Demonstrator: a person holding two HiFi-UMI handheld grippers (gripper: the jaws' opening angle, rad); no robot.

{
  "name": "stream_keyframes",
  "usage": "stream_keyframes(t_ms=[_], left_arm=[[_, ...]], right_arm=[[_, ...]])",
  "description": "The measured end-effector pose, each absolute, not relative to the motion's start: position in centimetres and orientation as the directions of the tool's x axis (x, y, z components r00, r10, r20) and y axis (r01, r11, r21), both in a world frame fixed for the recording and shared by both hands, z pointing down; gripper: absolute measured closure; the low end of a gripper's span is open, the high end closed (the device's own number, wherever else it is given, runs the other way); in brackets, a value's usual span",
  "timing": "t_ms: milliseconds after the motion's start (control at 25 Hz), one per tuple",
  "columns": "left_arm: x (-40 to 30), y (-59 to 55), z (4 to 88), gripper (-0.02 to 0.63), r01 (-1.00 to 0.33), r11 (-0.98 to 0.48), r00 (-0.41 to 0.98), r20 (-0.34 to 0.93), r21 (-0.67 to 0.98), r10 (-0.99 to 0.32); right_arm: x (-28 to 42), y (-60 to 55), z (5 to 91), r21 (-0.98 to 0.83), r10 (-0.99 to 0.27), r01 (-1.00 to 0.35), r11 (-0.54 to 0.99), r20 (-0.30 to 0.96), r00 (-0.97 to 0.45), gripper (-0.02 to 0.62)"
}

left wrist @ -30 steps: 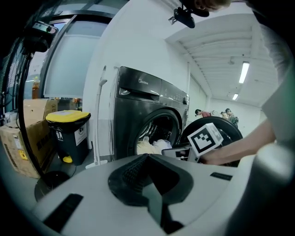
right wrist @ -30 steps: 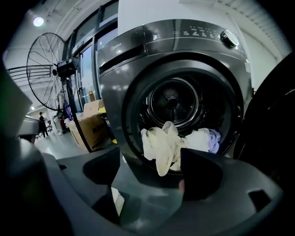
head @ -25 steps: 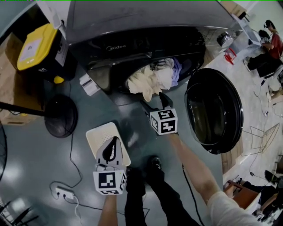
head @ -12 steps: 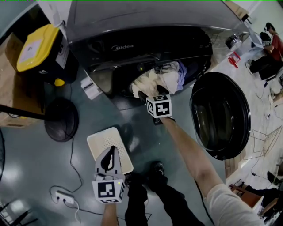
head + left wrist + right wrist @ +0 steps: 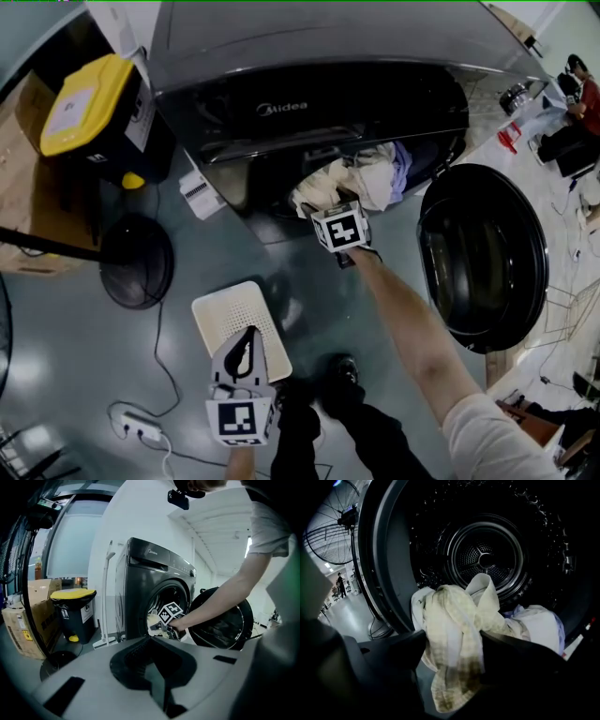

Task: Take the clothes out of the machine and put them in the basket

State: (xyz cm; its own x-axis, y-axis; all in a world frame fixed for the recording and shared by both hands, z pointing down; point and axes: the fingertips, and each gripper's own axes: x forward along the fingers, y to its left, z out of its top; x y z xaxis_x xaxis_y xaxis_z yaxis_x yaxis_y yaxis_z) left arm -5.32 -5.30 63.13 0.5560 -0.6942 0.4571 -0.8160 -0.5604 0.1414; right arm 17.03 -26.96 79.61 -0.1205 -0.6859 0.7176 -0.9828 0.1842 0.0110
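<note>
The dark washing machine (image 5: 309,56) stands at the top of the head view, its round door (image 5: 483,258) swung open to the right. A heap of cream, white and lavender clothes (image 5: 361,178) spills from the opening. My right gripper (image 5: 328,206) is at that heap. Its jaws are closing, still wide, with a cream checked cloth (image 5: 454,620) hanging between them in front of the drum (image 5: 485,557). A white garment (image 5: 539,625) lies behind. My left gripper (image 5: 249,333) hovers over the white basket (image 5: 225,309) on the floor, shut and empty.
A yellow-lidded bin (image 5: 89,103) and a cardboard box (image 5: 33,616) stand left of the machine. A fan base (image 5: 136,262) and a power strip (image 5: 141,424) with its cable lie on the floor to the left. The person's shoes (image 5: 342,366) are beside the basket.
My right gripper has moved from the floor in front of the machine up to the clothes in the opening and tipped downward. The left gripper has sunk slightly over the basket.
</note>
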Motion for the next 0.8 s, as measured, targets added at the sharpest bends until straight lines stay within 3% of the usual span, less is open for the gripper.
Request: stream_keyframes(t_ms=[80, 200, 800], left_arm=[[-5.6, -5.4, 63.3, 0.588, -0.818, -0.556, 0.554, 0.456, 0.144, -0.697], [-5.8, -5.3, 63.4, 0.588, -0.82, -0.552, 0.552, 0.459, 0.148, -0.696], [-4.0, -2.5, 60.8, 0.588, -0.8, -0.566, 0.584, 0.479, 0.199, -0.656]], right_arm=[[16.8, -26.7, 79.6, 0.029, -0.688, -0.98, 0.196, 0.716, -0.116, 0.332], [16.0, -26.1, 79.3, 0.044, -0.679, -0.972, 0.232, 0.723, -0.13, 0.438], [14.6, -20.2, 73.3, -0.013, -0.72, -0.969, 0.245, 0.667, -0.191, 0.48]])
